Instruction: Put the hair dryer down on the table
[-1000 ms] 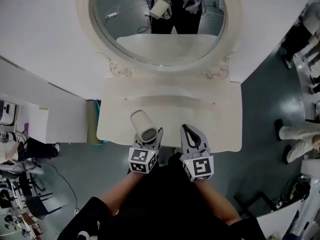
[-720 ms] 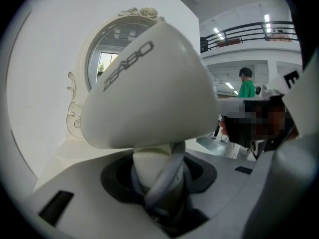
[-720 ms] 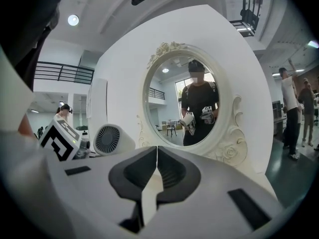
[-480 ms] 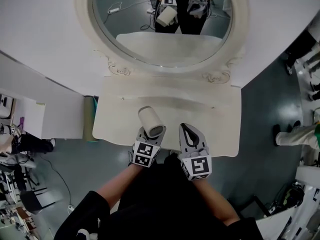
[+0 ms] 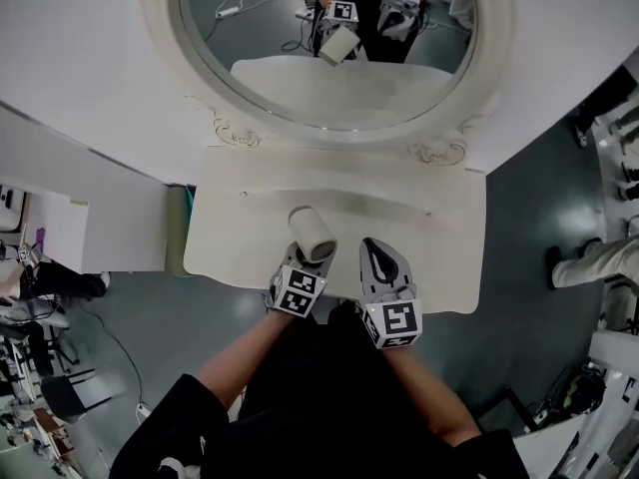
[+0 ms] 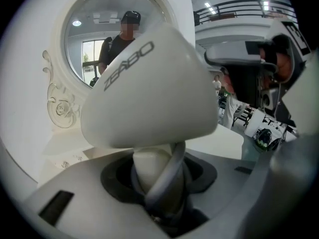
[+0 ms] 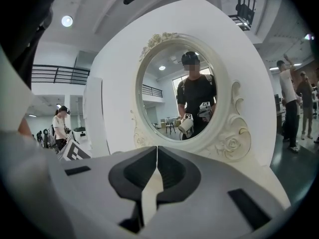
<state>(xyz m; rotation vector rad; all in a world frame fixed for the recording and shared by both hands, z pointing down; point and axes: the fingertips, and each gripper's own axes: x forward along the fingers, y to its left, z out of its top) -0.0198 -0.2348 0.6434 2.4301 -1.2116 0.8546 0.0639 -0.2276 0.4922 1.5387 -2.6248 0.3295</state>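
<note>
Left gripper (image 5: 301,270) clamps the hair dryer (image 5: 313,234) by its handle above the table (image 5: 439,238) for lowering; right gripper (image 5: 378,254) sits closed, empty

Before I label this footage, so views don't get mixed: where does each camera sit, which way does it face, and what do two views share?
Head view: on the person's head, looking steeply down at the table; shows both forearms, left claw, right claw.
Left gripper view: rides the left claw, looking along its jaws, closed on the handle of the hair dryer.
Right gripper view: rides the right claw, facing the mirror over shut, empty jaws.
Shared: both gripper views show the mirror reflecting the person.
</note>
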